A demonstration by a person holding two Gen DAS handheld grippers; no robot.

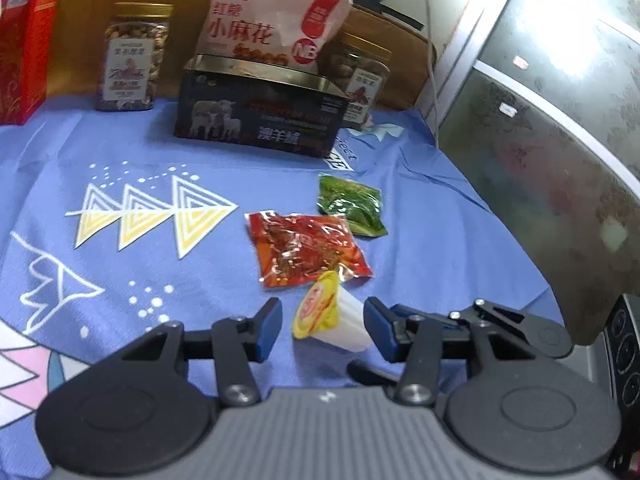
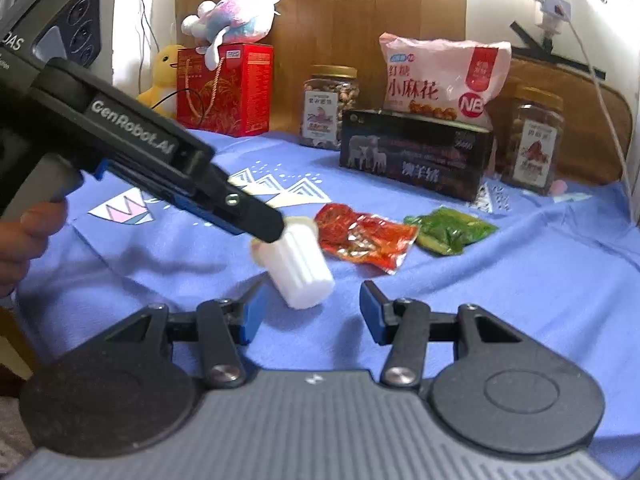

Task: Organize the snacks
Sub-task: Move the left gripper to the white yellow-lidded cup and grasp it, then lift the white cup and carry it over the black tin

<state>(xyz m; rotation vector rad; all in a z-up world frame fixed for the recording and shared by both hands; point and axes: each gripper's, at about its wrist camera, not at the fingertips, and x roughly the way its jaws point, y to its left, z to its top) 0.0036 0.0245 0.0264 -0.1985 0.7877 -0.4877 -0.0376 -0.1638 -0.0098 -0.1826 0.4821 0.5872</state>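
Two hand-held grippers face one small white plastic jelly cup with a yellow foil lid (image 1: 330, 318), which lies on its side on the blue patterned cloth (image 1: 132, 152). We note that the left gripper (image 1: 322, 330) has its jaws spread, with the cup lying between them; a gap shows on the left pad's side, and contact on the other side we cannot tell. In the right wrist view the cup (image 2: 298, 266) lies just ahead and slightly left of the right gripper (image 2: 308, 314), whose jaws are also spread and hold nothing. The cup's long axis runs from the lid, farther off, to the base, nearer the right gripper. We judge the left gripper nearer, already straddling the cup. A red foil snack packet (image 1: 306, 248) lies just beyond the cup, a green foil packet (image 1: 352, 204) beside that. Farther back stands a dark rectangular tin (image 1: 260, 114) with a pink snack bag (image 1: 272, 20) on top.
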